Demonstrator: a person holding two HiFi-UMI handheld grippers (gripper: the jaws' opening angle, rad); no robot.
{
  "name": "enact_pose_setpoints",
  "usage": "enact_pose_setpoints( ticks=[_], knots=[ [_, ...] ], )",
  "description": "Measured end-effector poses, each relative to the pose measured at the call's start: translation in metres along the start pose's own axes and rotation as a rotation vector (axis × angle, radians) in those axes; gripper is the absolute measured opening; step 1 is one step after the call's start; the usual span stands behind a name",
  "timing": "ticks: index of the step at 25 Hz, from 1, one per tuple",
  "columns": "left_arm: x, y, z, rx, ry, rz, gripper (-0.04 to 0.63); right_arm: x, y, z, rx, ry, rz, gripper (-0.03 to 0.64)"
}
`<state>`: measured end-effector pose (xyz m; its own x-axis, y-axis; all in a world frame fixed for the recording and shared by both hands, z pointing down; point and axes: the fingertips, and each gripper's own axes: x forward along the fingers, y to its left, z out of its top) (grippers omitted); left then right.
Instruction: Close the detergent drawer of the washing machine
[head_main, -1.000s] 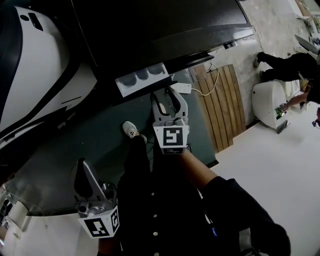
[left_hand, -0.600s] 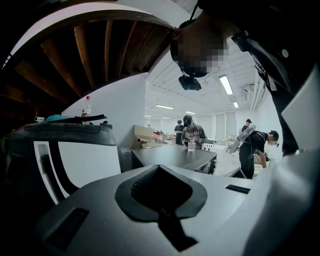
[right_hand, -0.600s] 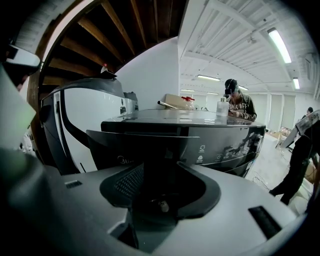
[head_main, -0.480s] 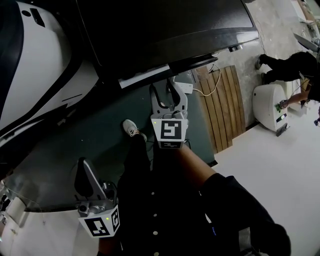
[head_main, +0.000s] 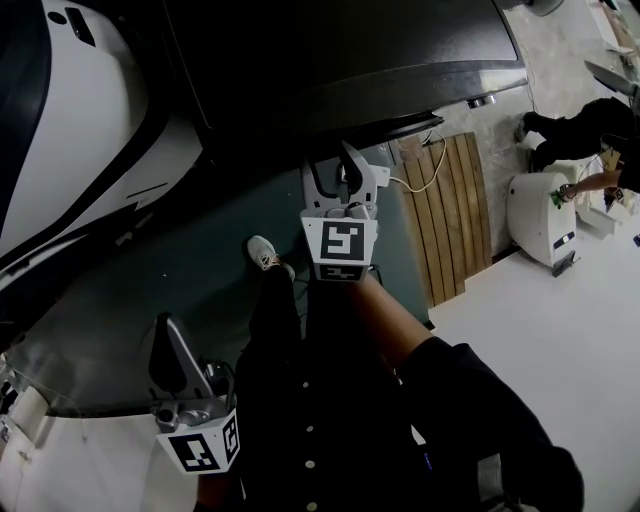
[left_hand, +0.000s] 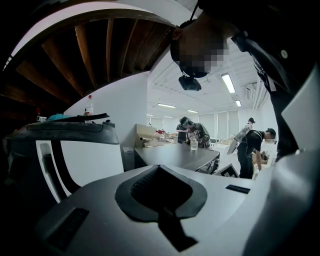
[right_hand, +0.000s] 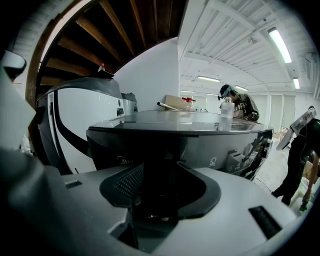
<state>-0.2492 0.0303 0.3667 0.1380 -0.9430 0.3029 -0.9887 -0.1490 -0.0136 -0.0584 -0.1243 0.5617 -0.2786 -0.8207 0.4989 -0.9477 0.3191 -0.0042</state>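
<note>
left gripper (head_main: 162, 335): held low and well behind the right one, away from the machine; jaws pressed together, nothing between them.
right gripper (head_main: 332, 170): raised to the front of the washing machine (head_main: 340, 60), tips at or against the dark panel under its top edge; jaws set a little apart, nothing pinched.
detergent drawer: straight ahead of the right gripper's tips. no tray is seen standing out and its face cannot be told from the dark panel, so it is judged shut or nearly shut.
step: the end of the push is judged to be in hand.
risk, half shut: if the push is ended short of the stop, the drawer may be left proud of the panel.
risk, slip: the drawer is only pushed, not gripped, so a slanted push could send the tips sliding across the glossy face or jam the tray askew.
risk, force: a hard shove could make the tray bounce back out.
cable (head_main: 418, 160): on the floor, just right of the right gripper; it could be snagged if that gripper is dropped away carelessly.
</note>
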Motion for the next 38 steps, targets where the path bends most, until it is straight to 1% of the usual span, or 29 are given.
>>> enact_pose_setpoints(
  ticks=[2, 6, 12, 13, 15, 19, 21, 24, 25, 26, 27, 28, 32, 35, 38],
  knots=[
    [0.001, 0.001, 0.000, -0.001, 0.001, 0.002, 0.014, 0.000, 0.002, 0.003, 0.013, 0.008, 0.001, 0.209],
    [0.002, 0.004, -0.002, -0.004, 0.009, 0.006, 0.012, 0.002, 0.000, 0.000, 0.002, -0.034, -0.007, 0.211],
    [0.005, 0.008, -0.002, 0.000, 0.014, 0.008, 0.012, 0.006, 0.001, 0.006, 0.033, -0.024, -0.012, 0.212],
    [0.005, 0.009, -0.002, 0.001, 0.014, 0.010, 0.014, 0.006, 0.002, 0.006, 0.026, -0.024, -0.010, 0.198],
    [0.005, 0.010, -0.002, 0.001, 0.014, 0.013, 0.012, 0.006, 0.002, 0.005, 0.004, -0.024, -0.005, 0.198],
    [0.006, 0.008, 0.000, 0.000, 0.006, 0.010, 0.012, 0.007, 0.002, 0.005, -0.002, -0.014, 0.001, 0.198],
    [0.008, 0.007, 0.003, 0.004, -0.003, 0.008, 0.012, 0.007, 0.003, 0.004, 0.002, -0.004, 0.013, 0.198],
    [0.006, 0.007, 0.012, 0.011, -0.021, 0.015, 0.012, 0.002, 0.004, 0.004, 0.009, 0.038, 0.057, 0.198],
    [0.006, 0.008, 0.015, 0.013, -0.027, 0.021, 0.012, -0.003, 0.003, 0.006, 0.006, 0.043, 0.065, 0.186],
    [0.005, 0.009, 0.018, 0.015, -0.033, 0.029, 0.012, -0.008, 0.000, 0.008, 0.003, 0.043, 0.070, 0.130],
    [0.004, 0.009, 0.021, 0.016, -0.039, 0.035, 0.012, -0.014, -0.002, 0.012, 0.002, 0.041, 0.077, 0.058],
    [0.004, 0.010, 0.025, 0.015, -0.047, 0.038, 0.012, -0.020, -0.003, 0.016, 0.006, 0.036, 0.093, 0.044],
    [0.006, 0.004, 0.038, 0.009, -0.078, 0.015, 0.014, -0.041, -0.005, 0.039, 0.030, -0.035, 0.177, 0.037],
    [0.007, 0.000, 0.048, 0.000, -0.103, 0.002, 0.012, -0.058, -0.009, 0.065, 0.018, -0.065, 0.195, 0.037],
    [0.007, 0.001, 0.054, -0.008, -0.107, 0.012, 0.012, -0.080, -0.014, 0.094, 0.004, -0.094, 0.208, 0.037]
  ],
)
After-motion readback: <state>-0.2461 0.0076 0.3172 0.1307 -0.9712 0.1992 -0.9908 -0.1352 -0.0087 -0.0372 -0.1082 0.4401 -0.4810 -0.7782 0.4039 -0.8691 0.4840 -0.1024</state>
